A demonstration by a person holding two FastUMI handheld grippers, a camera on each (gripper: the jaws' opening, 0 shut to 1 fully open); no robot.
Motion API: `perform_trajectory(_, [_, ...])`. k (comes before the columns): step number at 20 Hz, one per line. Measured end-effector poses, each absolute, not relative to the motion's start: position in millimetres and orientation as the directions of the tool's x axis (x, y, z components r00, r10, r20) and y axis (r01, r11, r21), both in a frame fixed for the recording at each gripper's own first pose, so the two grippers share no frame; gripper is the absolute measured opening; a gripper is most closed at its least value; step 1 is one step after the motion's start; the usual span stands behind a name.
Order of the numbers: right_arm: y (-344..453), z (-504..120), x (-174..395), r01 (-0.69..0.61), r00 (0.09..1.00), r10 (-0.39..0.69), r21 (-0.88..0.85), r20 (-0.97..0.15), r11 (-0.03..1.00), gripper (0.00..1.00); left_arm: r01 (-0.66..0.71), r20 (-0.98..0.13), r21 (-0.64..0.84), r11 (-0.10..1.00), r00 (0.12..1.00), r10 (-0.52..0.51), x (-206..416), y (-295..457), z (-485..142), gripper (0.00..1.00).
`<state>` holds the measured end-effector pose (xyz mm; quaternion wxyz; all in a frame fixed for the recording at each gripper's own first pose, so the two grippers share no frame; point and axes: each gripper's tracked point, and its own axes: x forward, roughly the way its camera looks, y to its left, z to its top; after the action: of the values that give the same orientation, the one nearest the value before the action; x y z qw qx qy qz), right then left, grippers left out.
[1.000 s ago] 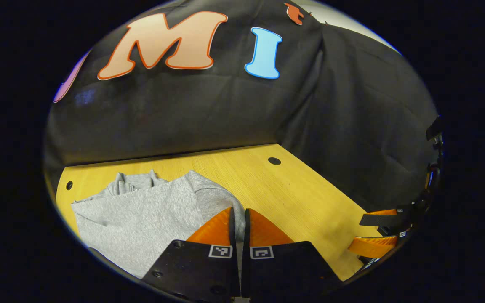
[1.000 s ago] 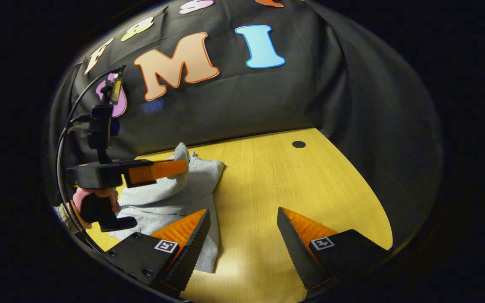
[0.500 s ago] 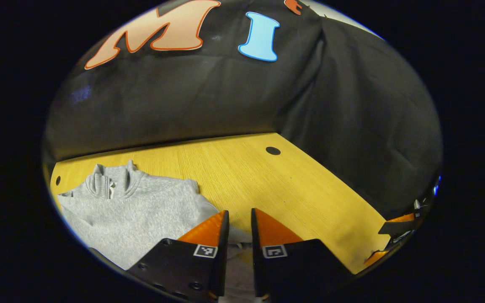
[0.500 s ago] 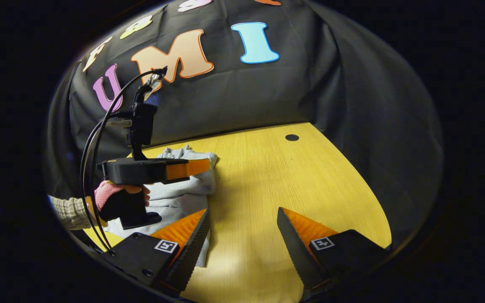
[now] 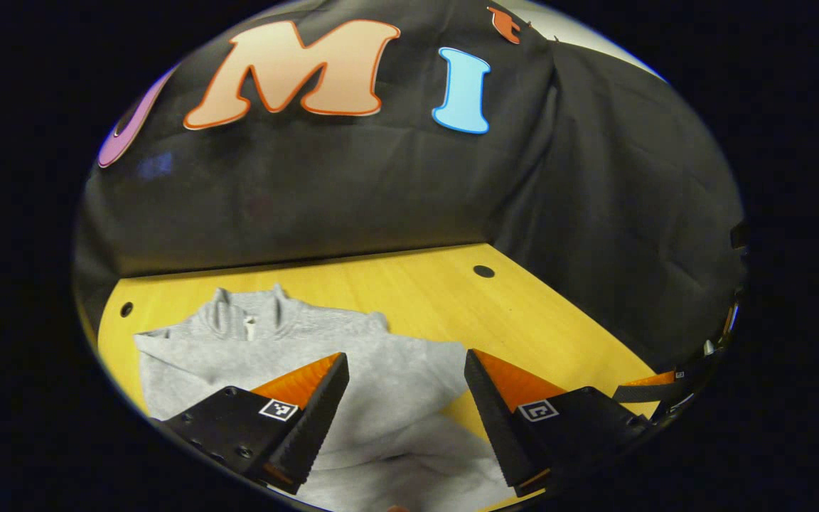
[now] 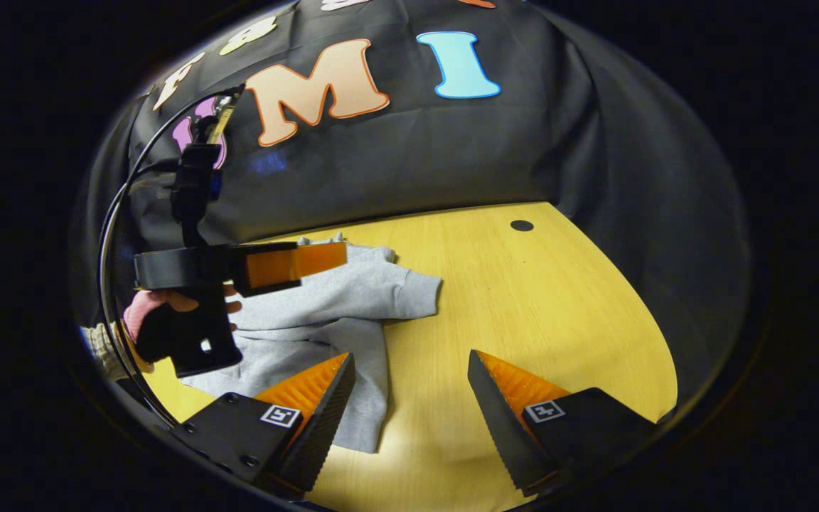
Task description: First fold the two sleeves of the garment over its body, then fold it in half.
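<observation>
No readable text, brand or number anywhere apart from the booth-wall lettering. Left gripper [image 5: 404, 390]: one small square black-and-white coded marker on each finger, a pattern, not text. Right gripper [image 6: 411, 387]: same kind of marker on each finger, also not readable as characters. Grey garment [image 5: 395, 377]: no print or logo visible; a small pale tab at the collar, too small to tell.

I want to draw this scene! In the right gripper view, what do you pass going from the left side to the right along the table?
Hand holding the other gripper → grey sweatshirt lying on the table → bare yellow wooden tabletop → small dark round hole in the tabletop, towards the back → black cloth wall.
</observation>
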<state>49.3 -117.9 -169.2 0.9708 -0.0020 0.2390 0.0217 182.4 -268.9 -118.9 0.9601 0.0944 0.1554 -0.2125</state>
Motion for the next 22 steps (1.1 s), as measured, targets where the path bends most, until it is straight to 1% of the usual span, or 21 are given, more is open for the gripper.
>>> perform_trajectory(1, [-112,-172,48,-0.051,0.883,0.045,0.001,-0.467,0.999,0.98,0.418,-0.331,0.129,0.899,0.873,-0.359,177,-251,-112,0.96])
perform_trajectory(2, [-106,-174,47,-0.059,0.881,0.054,0.005,-0.471,0.998,0.95,0.398,-0.329,0.143,0.906,0.883,-0.335,172,-230,-108,0.96])
perform_trajectory(3, [-99,-175,45,-0.068,0.878,0.065,0.012,-0.474,0.998,0.99,0.375,-0.328,0.154,0.914,0.892,-0.310,165,-208,-105,0.95])
perform_trajectory(4, [-93,-177,44,-0.074,0.877,0.073,0.017,-0.474,0.997,0.96,0.351,-0.324,0.158,0.923,0.901,-0.287,156,-187,-102,0.96])
perform_trajectory(5, [-87,-181,44,-0.081,0.874,0.080,0.019,-0.479,0.997,0.95,0.327,-0.322,0.159,0.932,0.909,-0.264,147,-165,-101,0.95])
perform_trajectory(6, [-81,-185,43,-0.088,0.870,0.086,0.018,-0.486,0.996,0.99,0.301,-0.328,0.162,0.940,0.915,-0.237,135,-142,-102,0.95])
perform_trajectory(8, [-72,-194,40,-0.102,0.862,0.095,0.013,-0.498,0.995,0.98,0.250,-0.344,0.177,0.952,0.922,-0.178,112,-97,-108,0.95])
perform_trajectory(9, [-67,-198,39,-0.112,0.859,0.103,0.012,-0.502,0.994,0.95,0.228,-0.347,0.183,0.956,0.925,-0.154,100,-78,-111,0.95])
perform_trajectory(11, [-58,-207,37,-0.128,0.850,0.110,0.001,-0.515,0.992,0.95,0.182,-0.354,0.186,0.966,0.929,-0.107,84,-43,-119,0.95])
perform_trajectory(13, [-53,-219,34,-0.137,0.839,0.114,-0.003,-0.532,0.991,0.98,0.142,-0.370,0.178,0.974,0.927,-0.067,64,-19,-128,0.95])
perform_trajectory(14, [-52,-225,32,-0.139,0.835,0.112,-0.008,-0.539,0.990,0.95,0.126,-0.382,0.168,0.978,0.923,-0.054,52,-5,-138,0.95])
perform_trajectory(15, [-51,-230,32,-0.142,0.833,0.108,-0.020,-0.543,0.990,0.98,0.108,-0.397,0.159,0.981,0.917,-0.037,43,7,-149,0.95])
perform_trajectory(17, [-52,-243,28,-0.144,0.823,0.095,-0.045,-0.561,0.989,0.98,0.084,-0.434,0.153,0.985,0.901,-0.010,27,24,-173,0.96])
perform_trajectory(19, [-52,-256,25,-0.143,0.811,0.086,-0.053,-0.579,0.988,0.98,0.078,-0.477,0.148,0.986,0.879,0.002,15,31,-192,0.96])
perform_trajectory(22, [-54,-271,21,-0.138,0.799,0.074,-0.062,-0.597,0.988,0.99,0.083,-0.509,0.153,0.985,0.861,0.006,8,31,-215,0.96])
